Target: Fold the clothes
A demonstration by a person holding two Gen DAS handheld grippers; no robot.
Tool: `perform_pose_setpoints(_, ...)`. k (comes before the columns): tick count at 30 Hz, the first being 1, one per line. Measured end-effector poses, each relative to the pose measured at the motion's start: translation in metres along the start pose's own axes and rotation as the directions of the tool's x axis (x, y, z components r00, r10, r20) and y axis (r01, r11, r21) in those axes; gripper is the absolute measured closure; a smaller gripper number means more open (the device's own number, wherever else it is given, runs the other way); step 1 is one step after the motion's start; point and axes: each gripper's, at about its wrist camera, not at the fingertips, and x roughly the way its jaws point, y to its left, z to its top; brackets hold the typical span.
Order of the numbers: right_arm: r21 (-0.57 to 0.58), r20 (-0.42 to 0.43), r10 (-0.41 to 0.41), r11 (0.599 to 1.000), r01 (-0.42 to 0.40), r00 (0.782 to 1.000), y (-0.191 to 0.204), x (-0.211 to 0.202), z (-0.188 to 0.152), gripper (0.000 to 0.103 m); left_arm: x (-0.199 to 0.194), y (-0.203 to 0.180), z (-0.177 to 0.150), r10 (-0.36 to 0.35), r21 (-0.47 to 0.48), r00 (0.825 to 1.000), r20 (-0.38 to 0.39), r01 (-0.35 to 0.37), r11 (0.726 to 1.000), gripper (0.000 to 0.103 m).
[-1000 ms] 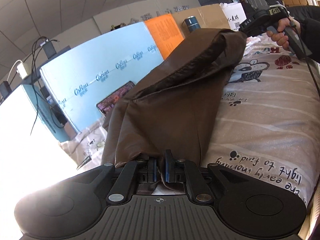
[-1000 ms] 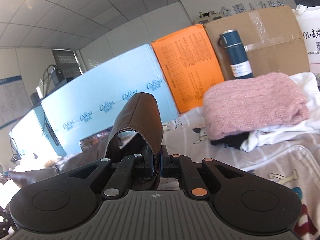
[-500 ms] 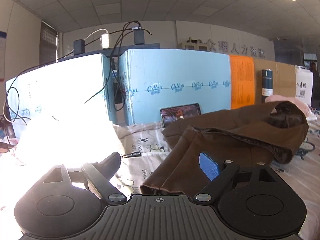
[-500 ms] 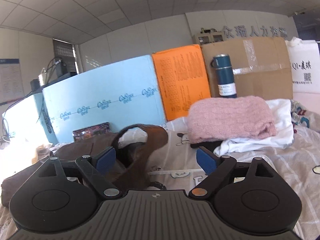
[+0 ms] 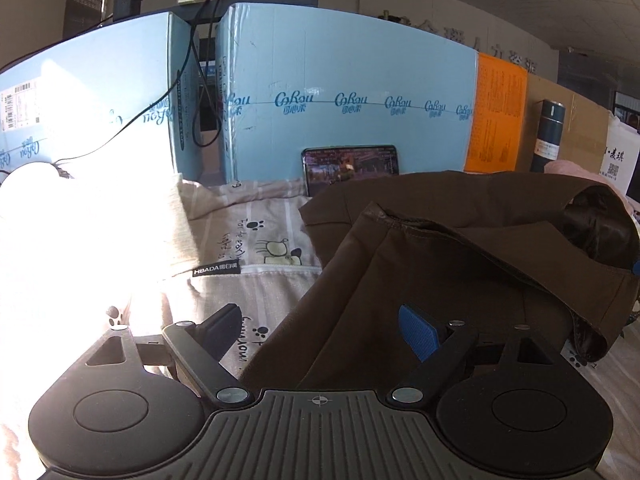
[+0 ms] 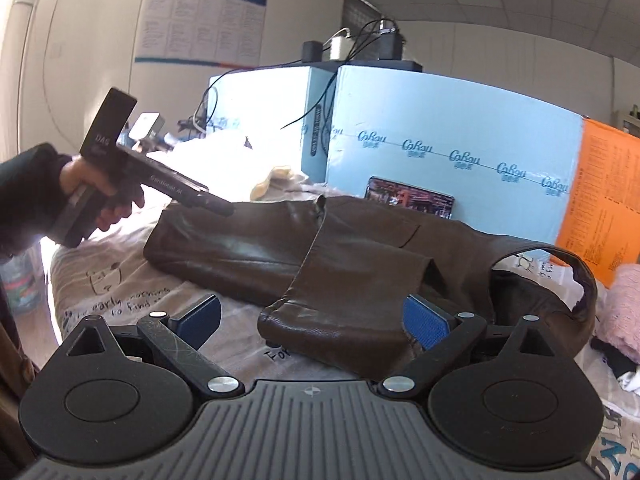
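Note:
A brown leather-like garment [image 5: 460,264] lies folded on the printed bed sheet [image 5: 256,280]; it also shows in the right wrist view [image 6: 320,256]. My left gripper [image 5: 318,328] is open and empty, just in front of the garment's near edge. My right gripper [image 6: 316,320] is open and empty, with the garment's folded end lying between its fingers [image 6: 424,326]. In the right wrist view the left gripper [image 6: 218,206] points at the garment's far left end, held by a hand.
Light blue foam boards [image 5: 340,92] and an orange board [image 5: 496,120] stand behind the bed. A phone [image 5: 352,164] leans on the blue board. A dark flask [image 5: 548,136] and cardboard stand at right. A pink knit [image 6: 624,304] lies at far right.
Both grippers have opened and let go of the garment, which now lies flat and folded on the bed. The right gripper has swung round to face left across the garment.

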Motion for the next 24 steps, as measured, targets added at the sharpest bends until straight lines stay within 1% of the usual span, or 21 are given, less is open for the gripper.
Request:
perform_pose_setpoints(3, -0.152, -0.078, -0.02, 0.988, 0.008, 0.997, 0.014, 0.014, 0.001, 0.007, 0.0, 0.0, -0.007, -0.028, -0.01, 1.0, -0.011, 0.028, 1.0, 0.015)
perform_pose_setpoints(7, -0.312, -0.153, -0.104, 0.949, 0.052, 0.983, 0.021, 0.03, 0.0, 0.008, 0.002, -0.002, -0.009, -0.029, -0.015, 0.999, -0.02, 0.029, 0.999, 0.016)
perform_pose_setpoints(8, -0.348, -0.16, -0.13, 0.935, 0.068, 0.978, 0.023, 0.033, -0.001, 0.01, 0.003, -0.001, -0.01, -0.031, -0.021, 0.999, -0.02, 0.03, 0.999, 0.016)
perform_pose_setpoints(10, -0.393, -0.166, -0.158, 0.916, 0.082, 0.973, 0.023, 0.04, -0.003, 0.017, 0.004, 0.001, -0.011, -0.034, -0.03, 0.999, -0.019, 0.034, 0.999, 0.017)
perform_pose_setpoints(11, -0.404, -0.164, -0.163, 0.911, 0.085, 0.973, 0.022, 0.043, -0.004, 0.023, 0.004, 0.001, -0.012, -0.038, -0.033, 0.999, -0.019, 0.037, 0.999, 0.019)
perform_pose_setpoints(12, -0.407, -0.16, -0.163, 0.909, 0.086, 0.974, 0.022, 0.045, -0.005, 0.031, 0.004, 0.002, -0.013, -0.044, -0.031, 0.999, -0.019, 0.044, 0.999, 0.021)
perform_pose_setpoints(13, -0.411, -0.156, -0.163, 0.908, 0.086, 0.974, 0.022, 0.048, -0.006, 0.034, 0.002, 0.002, -0.014, -0.049, -0.028, 0.999, -0.017, 0.049, 0.998, 0.024)
perform_pose_setpoints(15, -0.409, -0.145, -0.143, 0.91, 0.073, 0.979, 0.021, 0.05, -0.006, 0.055, -0.001, 0.004, -0.016, -0.062, -0.033, 0.998, -0.009, 0.061, 0.998, 0.033)
perform_pose_setpoints(16, -0.407, -0.139, -0.13, 0.911, 0.063, 0.982, 0.02, 0.051, -0.006, 0.059, -0.003, 0.005, -0.017, -0.069, -0.039, 0.998, -0.003, 0.068, 0.997, 0.044)
perform_pose_setpoints(17, -0.398, -0.132, -0.117, 0.916, 0.056, 0.984, 0.019, 0.05, -0.006, 0.068, -0.005, 0.006, -0.018, -0.076, -0.041, 0.997, 0.003, 0.076, 0.996, 0.055)
perform_pose_setpoints(18, -0.375, -0.118, -0.105, 0.926, 0.054, 0.987, 0.015, 0.048, -0.004, 0.076, -0.006, 0.005, -0.019, -0.082, -0.036, 0.997, 0.009, 0.083, 0.996, 0.06)
perform_pose_setpoints(19, -0.343, -0.098, -0.095, 0.938, 0.056, 0.991, 0.01, 0.044, -0.001, 0.079, -0.008, 0.003, -0.019, -0.085, -0.024, 0.996, 0.016, 0.086, 0.996, 0.067)
perform_pose_setpoints(20, -0.308, -0.075, -0.09, 0.949, 0.063, 0.993, 0.004, 0.039, 0.002, 0.085, -0.009, 0.0, -0.018, -0.088, -0.007, 0.996, 0.023, 0.088, 0.996, 0.075)
perform_pose_setpoints(21, -0.268, -0.044, -0.094, 0.96, 0.079, 0.995, -0.002, 0.033, 0.005, 0.09, -0.011, -0.003, -0.018, -0.09, 0.008, 0.995, 0.032, 0.09, 0.996, 0.077)
perform_pose_setpoints(23, -0.187, 0.026, -0.116, 0.975, 0.119, 0.993, -0.016, 0.017, 0.009, 0.095, -0.014, -0.007, -0.016, -0.096, 0.031, 0.994, 0.059, 0.094, 0.995, 0.085)
perform_pose_setpoints(24, -0.148, 0.061, -0.133, 0.979, 0.141, 0.989, -0.023, 0.008, 0.011, 0.096, -0.016, -0.008, -0.015, -0.097, 0.041, 0.992, 0.081, 0.094, 0.995, 0.086)
